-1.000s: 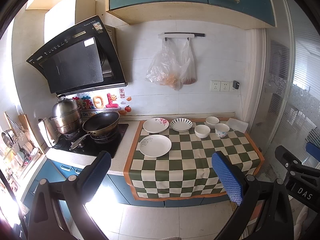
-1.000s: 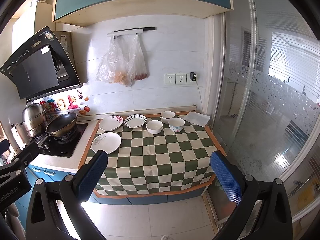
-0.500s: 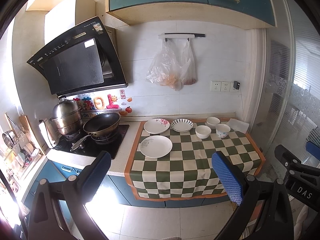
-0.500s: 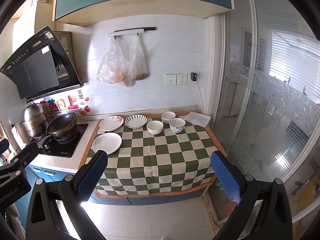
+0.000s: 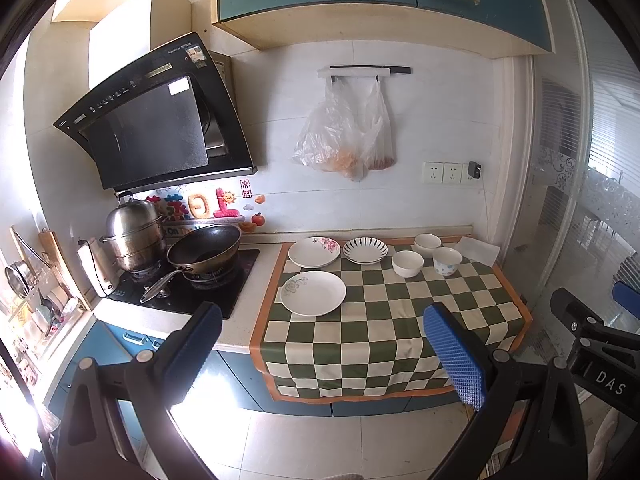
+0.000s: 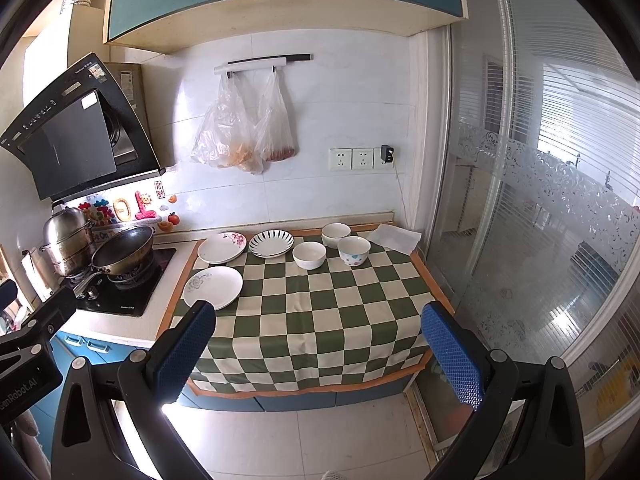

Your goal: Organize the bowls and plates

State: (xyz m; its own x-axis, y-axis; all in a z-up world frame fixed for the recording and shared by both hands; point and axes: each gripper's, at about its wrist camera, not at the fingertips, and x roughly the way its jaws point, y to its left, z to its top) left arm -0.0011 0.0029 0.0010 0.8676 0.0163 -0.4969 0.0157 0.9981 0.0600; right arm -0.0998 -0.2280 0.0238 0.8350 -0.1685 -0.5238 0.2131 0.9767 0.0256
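We hold our left gripper and right gripper spread wide and empty, well back from the checkered cloth; three plates and three bowls sit along its far side.

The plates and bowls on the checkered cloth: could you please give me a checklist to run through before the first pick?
1. Left gripper open, holding nothing: ok.
2. Right gripper open, holding nothing: ok.
3. Three plates lie apart, unstacked: near plate, floral plate, striped plate: ok.
4. Three bowls upright: white bowl, dotted bowl, back bowl: ok.
5. Dishes within reach of the grippers: not ok, both are held well back from the counter.
6. Bowls clean inside: cannot tell.
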